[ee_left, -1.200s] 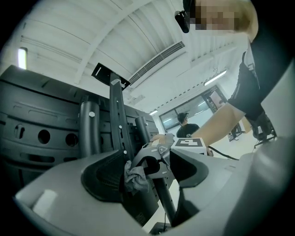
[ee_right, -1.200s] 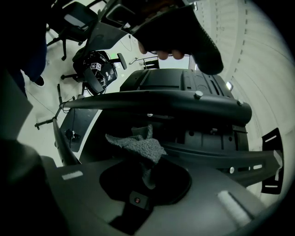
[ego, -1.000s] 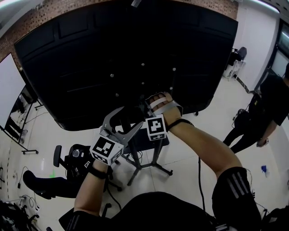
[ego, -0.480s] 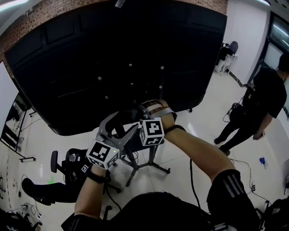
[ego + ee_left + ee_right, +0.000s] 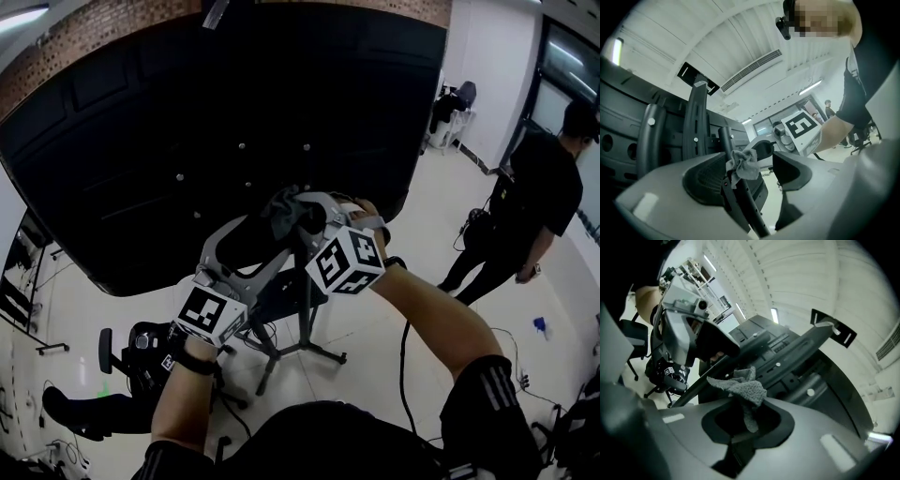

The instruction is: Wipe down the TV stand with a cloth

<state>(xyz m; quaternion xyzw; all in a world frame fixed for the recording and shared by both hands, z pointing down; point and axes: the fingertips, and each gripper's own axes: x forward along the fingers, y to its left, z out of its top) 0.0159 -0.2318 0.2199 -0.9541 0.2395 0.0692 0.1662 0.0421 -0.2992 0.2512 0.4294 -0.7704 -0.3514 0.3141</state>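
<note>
Cloth (image 5: 740, 386), pinched in the right claw (image 5: 745, 422), rests against the stand pole (image 5: 742, 200); pole rises between the spread left claw (image 5: 751, 172).

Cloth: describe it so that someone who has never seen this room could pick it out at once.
Find the big black TV seen from behind, then the dark stand post below it. Against that post, the right gripper pinches a small crumpled grey cloth, the only soft, pale thing among hard black parts.
</note>
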